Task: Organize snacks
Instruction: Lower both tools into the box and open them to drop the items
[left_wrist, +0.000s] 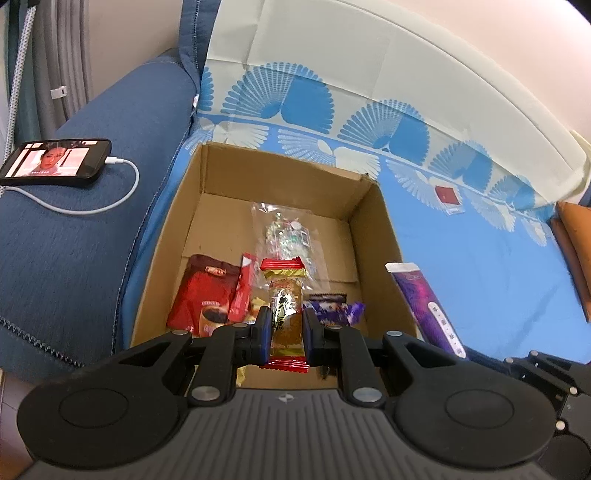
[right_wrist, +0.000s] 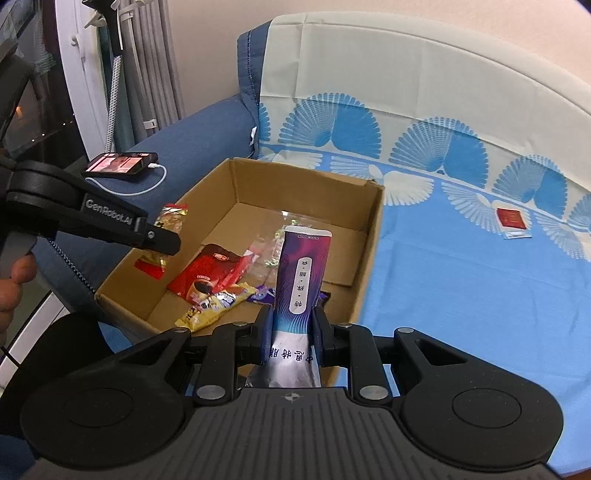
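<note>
- Left gripper: jaws clenched on a brown snack bar with red ends, held over the cardboard box.
- Right gripper: jaws clenched on a purple sachet, upright, above the box's near wall.
- Beyond both jaws, inside the box: red coffee packet, clear wrapper, purple candy.
- Far right of the jaws, on the blue cloth: small red packet.

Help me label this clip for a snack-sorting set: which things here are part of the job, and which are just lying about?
Part of the job:
- cardboard box
- brown snack bar in left gripper
- purple packet in right gripper
- red coffee pouch
- clear wrapped snack

Lying about:
- phone
- charging cable
- small red packet on the cloth, perhaps a leftover snack
</note>
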